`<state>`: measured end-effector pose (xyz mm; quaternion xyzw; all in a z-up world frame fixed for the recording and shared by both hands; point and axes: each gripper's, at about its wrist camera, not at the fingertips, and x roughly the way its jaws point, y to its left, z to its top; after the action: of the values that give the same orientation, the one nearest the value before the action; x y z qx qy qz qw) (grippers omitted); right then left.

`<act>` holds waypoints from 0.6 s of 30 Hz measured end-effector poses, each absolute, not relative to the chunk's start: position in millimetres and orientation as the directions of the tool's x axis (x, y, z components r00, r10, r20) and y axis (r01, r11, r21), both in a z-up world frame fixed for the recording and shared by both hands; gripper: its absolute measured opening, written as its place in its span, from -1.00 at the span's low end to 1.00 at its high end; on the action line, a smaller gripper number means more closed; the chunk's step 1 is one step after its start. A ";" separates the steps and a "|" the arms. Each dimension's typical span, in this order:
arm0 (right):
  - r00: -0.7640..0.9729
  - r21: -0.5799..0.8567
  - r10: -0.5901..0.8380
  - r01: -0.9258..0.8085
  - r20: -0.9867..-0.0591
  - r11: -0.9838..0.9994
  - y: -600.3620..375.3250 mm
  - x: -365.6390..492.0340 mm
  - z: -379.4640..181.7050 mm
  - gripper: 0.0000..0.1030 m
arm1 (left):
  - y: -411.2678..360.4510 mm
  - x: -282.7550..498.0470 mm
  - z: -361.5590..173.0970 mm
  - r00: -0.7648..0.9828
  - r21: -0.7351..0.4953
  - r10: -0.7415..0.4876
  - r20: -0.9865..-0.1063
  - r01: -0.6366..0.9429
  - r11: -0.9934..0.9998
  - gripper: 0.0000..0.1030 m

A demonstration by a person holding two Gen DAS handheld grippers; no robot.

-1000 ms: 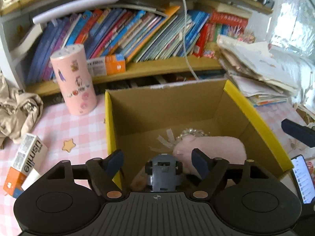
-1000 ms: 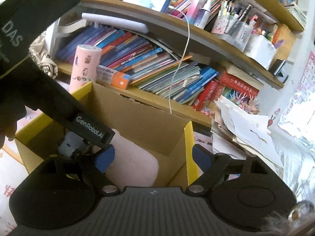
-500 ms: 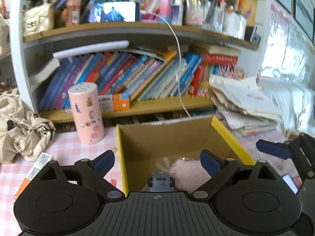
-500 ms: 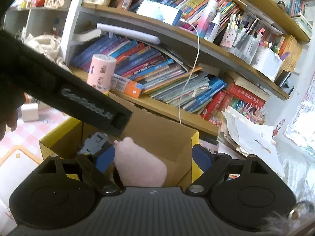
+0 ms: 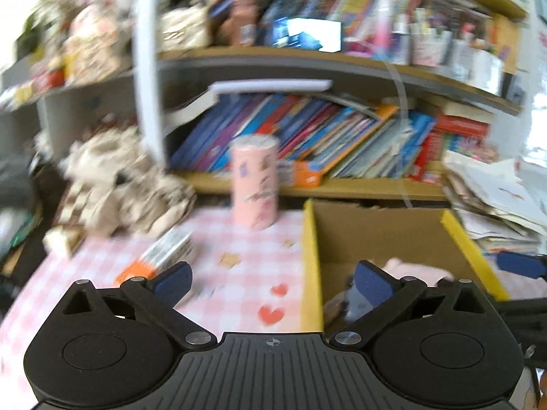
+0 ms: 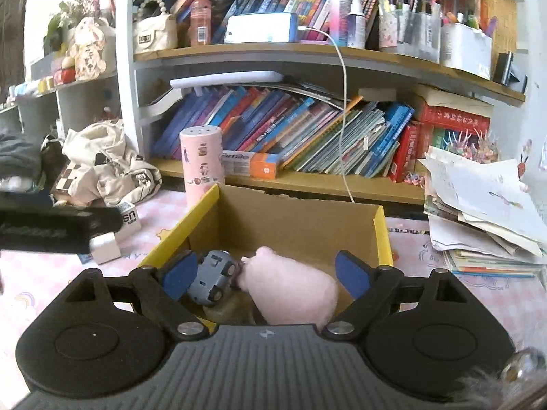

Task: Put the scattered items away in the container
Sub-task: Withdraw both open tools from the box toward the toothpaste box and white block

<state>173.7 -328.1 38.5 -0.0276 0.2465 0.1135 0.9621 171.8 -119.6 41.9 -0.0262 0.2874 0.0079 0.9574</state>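
Observation:
A cardboard box with yellow rims stands on the pink checked table; it also shows in the left wrist view. Inside lie a grey toy car and a pink plush, the plush partly seen in the left wrist view. An orange and white toothpaste box lies on the table left of the box, its end visible in the right wrist view. My left gripper is open and empty, above the box's left rim. My right gripper is open and empty above the box's near edge.
A pink cylinder stands behind the box's left corner. A crumpled cloth bag lies at the left. A bookshelf runs behind the table. A stack of papers sits at the right. The left gripper body crosses the right view's left edge.
My left gripper has risen and swung left, away from over the box toward the table; its view is motion-blurred. The toy car now lies in the box. My right gripper has pulled back and up.

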 end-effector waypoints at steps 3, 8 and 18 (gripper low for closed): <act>0.853 -0.006 0.231 -0.264 -0.469 0.964 -328.4 165.1 36.3 0.76 | -113.0 160.4 33.2 0.819 -0.065 0.024 -0.574 -0.074 0.995 0.99; 0.815 -0.020 0.271 -0.327 -0.512 0.945 -319.0 154.8 27.2 0.77 | -100.4 141.3 29.6 0.815 -0.058 0.071 -0.576 -0.128 0.990 1.00; 0.800 -0.036 0.259 -0.329 -0.541 0.944 -265.3 134.9 22.3 0.77 | -53.8 126.6 23.6 0.815 -0.080 0.034 -0.578 -0.099 0.992 1.00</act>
<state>134.9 -265.3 22.3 -0.0643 0.2752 0.1553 0.9466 126.6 -53.8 23.6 -0.0534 0.3020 0.0350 0.9512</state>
